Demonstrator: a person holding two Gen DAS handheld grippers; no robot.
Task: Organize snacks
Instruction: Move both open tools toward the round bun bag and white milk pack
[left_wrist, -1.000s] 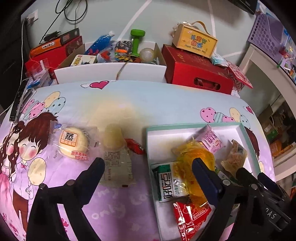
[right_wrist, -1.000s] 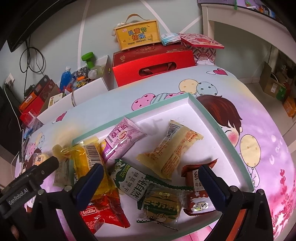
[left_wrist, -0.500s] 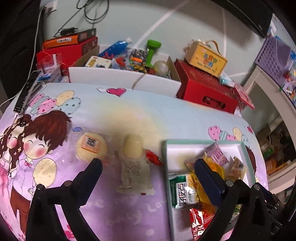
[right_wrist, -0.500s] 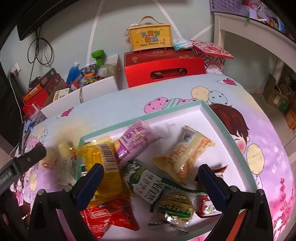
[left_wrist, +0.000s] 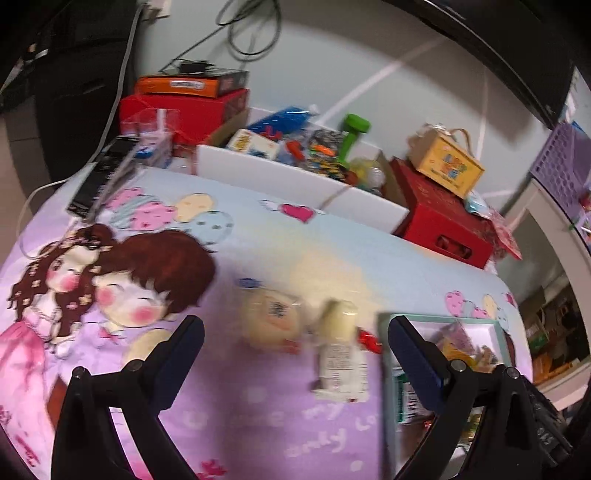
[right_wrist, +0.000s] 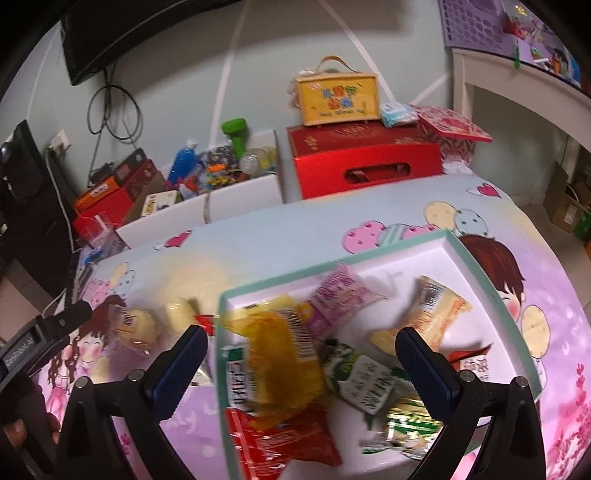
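A white tray with a teal rim (right_wrist: 476, 266) lies on the cartoon-print cloth and holds several snack packs: a yellow pack (right_wrist: 284, 350), a pink one (right_wrist: 340, 291), a green one (right_wrist: 362, 376), a red one (right_wrist: 273, 439). Left of the tray on the cloth lie a round bun pack (left_wrist: 271, 321), a pale jelly cup pack (left_wrist: 341, 350) and a small red candy (left_wrist: 367, 339). My left gripper (left_wrist: 295, 347) hangs open above the bun and jelly cup. My right gripper (right_wrist: 301, 354) is open over the tray, nothing between its fingers.
Behind the cloth stand a white box of clutter (left_wrist: 295, 177), a red gift box (right_wrist: 365, 166) with a yellow case (right_wrist: 338, 98) on top, and red and orange boxes (left_wrist: 184, 99) at the left. A white shelf (right_wrist: 517, 92) is at the right.
Both grippers have risen and pulled back. The left view has swung left, so the bun and jelly cup now lie between its fingers and the tray sits at the right edge.
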